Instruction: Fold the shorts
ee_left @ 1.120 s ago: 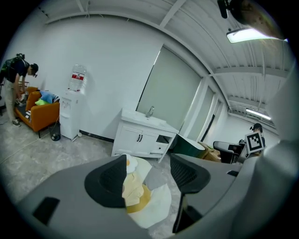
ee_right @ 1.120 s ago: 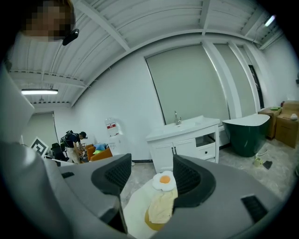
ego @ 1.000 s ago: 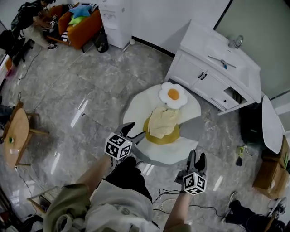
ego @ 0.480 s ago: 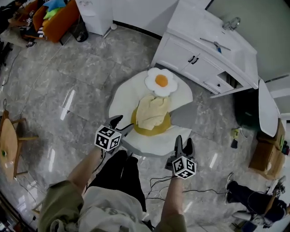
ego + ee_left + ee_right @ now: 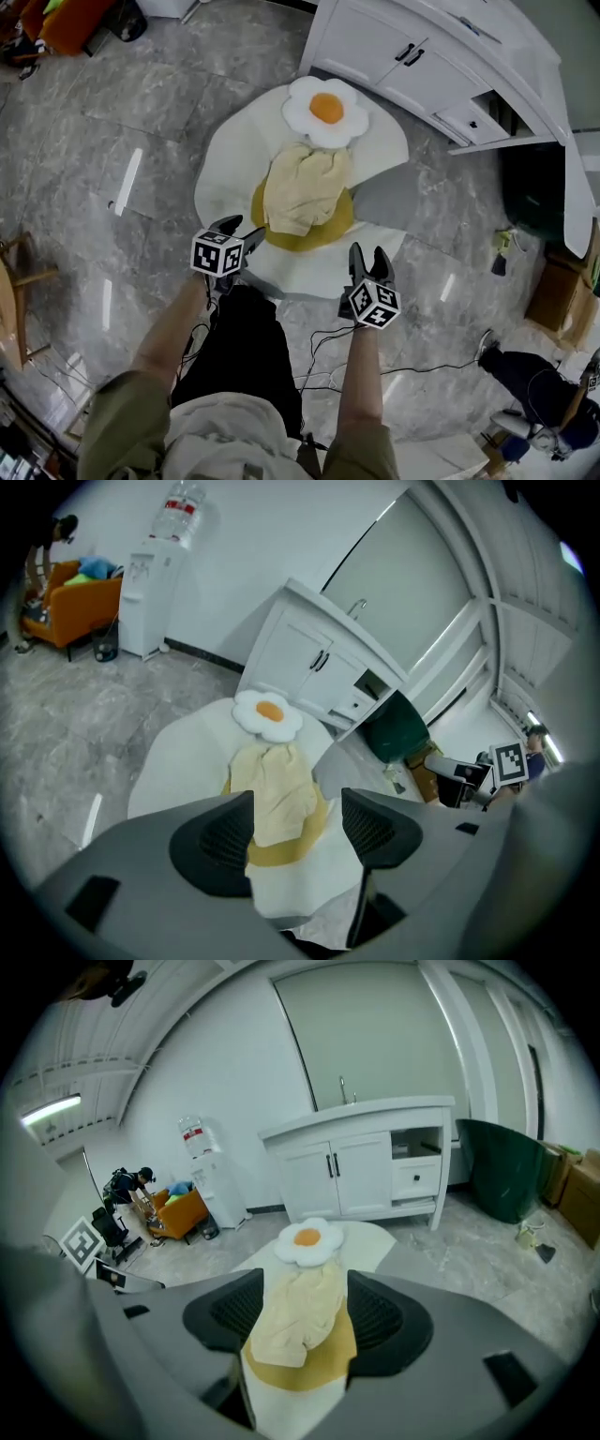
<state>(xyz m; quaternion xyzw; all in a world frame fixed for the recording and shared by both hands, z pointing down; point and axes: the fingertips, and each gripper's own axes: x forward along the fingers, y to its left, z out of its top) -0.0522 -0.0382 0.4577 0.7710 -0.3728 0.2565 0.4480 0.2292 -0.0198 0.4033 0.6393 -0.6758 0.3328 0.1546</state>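
Pale yellow shorts (image 5: pixel 302 187) lie crumpled on the yellow middle of a white fried-egg rug (image 5: pixel 234 155) on the floor. Beyond them sits an egg-shaped cushion (image 5: pixel 325 111). My left gripper (image 5: pixel 240 230) hovers over the rug's near left edge, just short of the shorts, jaws open and empty. My right gripper (image 5: pixel 368 258) hangs at the rug's near right edge, also open and empty. In the left gripper view the shorts (image 5: pixel 274 794) show between the open jaws of the left gripper (image 5: pixel 296 808). The right gripper (image 5: pixel 305 1288) likewise frames the shorts (image 5: pixel 298 1321).
A white sink cabinet (image 5: pixel 441 37) stands behind the rug, with a dark green bin (image 5: pixel 534 187) to its right. A black cable (image 5: pixel 328 366) trails on the marble floor by my legs. Cardboard boxes (image 5: pixel 562 291) sit at the right, a wooden stool (image 5: pixel 9 300) at the left.
Both grippers have come down toward the rug's near edge, and the rug and shorts now fill more of the head view. The jaws stay open and the shorts have not moved.
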